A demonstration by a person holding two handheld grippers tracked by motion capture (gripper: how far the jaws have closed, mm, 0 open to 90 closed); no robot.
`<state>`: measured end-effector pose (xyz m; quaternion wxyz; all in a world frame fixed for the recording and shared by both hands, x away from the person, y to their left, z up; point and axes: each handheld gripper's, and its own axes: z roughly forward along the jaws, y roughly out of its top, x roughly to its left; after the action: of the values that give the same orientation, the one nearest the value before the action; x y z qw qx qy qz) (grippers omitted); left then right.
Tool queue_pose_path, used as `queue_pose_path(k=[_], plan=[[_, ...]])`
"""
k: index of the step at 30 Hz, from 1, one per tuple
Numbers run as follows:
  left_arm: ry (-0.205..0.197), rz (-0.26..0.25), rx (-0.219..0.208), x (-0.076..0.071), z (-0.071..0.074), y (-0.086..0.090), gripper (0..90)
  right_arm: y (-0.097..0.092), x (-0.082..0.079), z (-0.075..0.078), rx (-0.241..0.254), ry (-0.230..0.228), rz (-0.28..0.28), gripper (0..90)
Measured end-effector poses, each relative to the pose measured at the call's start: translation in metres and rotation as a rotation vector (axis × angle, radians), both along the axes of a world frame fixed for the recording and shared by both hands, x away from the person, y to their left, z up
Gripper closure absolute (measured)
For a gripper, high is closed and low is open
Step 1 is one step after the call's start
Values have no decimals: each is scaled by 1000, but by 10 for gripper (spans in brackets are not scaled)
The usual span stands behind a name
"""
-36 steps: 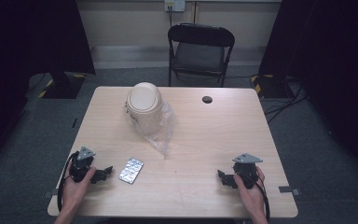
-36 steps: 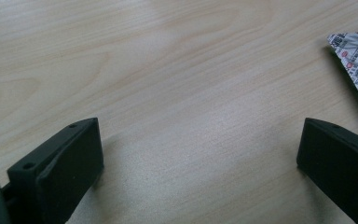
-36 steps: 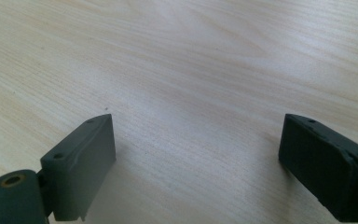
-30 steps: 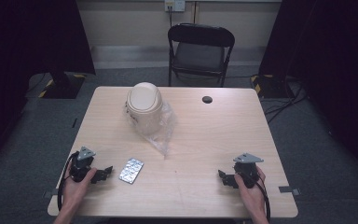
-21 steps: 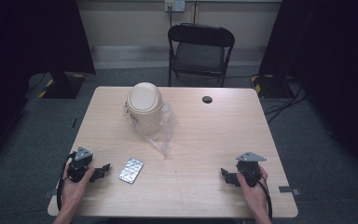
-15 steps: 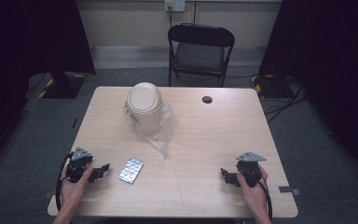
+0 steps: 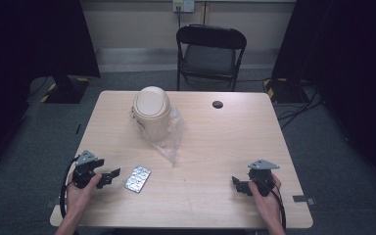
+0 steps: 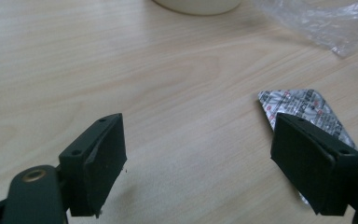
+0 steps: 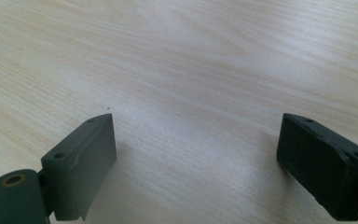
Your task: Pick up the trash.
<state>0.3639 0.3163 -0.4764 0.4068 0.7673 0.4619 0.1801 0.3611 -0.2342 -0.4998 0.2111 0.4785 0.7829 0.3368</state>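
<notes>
Pale wood counter [image 7: 210,147], lower left: our left gripper [image 7: 108,177], jaws just narrowing yet empty, nears the blister pack [image 7: 137,178]; right gripper [image 7: 238,185] rests released; next, we judge, pinching the pack's edge

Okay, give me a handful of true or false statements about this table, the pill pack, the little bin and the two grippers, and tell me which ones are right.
1. The blister pack lies flat on the table, near the left gripper. True.
2. The left gripper is clamped on the blister pack. False: its jaws have just been closing somewhat, with only bare table between them.
3. The right gripper is open over bare wood. True.
4. The beige swing-lid bin stands on the folding chair. False: it stands on the table, beside a clear plastic bag.
</notes>
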Motion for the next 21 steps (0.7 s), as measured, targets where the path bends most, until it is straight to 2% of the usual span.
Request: queue_pose_path(k=[4, 6, 7, 8, 9, 12, 15, 21], plan=[[-3, -19, -1, 3, 4, -1, 178, 0, 0, 0, 0, -1, 1, 109], [4, -24, -30, 4, 5, 0, 182, 0, 0, 0, 0, 0, 0, 109], [4, -28, -31, 4, 5, -2, 185, 0, 0, 0, 0, 0, 0, 109], [-1, -36, 1, 4, 7, -2, 187, 0, 0, 0, 0, 0, 0, 109], [-8, -38, 10, 5, 8, -4, 188, 0, 0, 0, 0, -1, 1, 109], [-15, -53, -1, 7, 10, -6, 193, 0, 0, 0, 0, 0, 0, 109], [-23, -76, 14, 10, 14, -9, 194, 0, 0, 0, 0, 0, 0, 109], [-46, -89, -23, 18, 21, -16, 195, 0, 0, 0, 0, 0, 1, 109]])
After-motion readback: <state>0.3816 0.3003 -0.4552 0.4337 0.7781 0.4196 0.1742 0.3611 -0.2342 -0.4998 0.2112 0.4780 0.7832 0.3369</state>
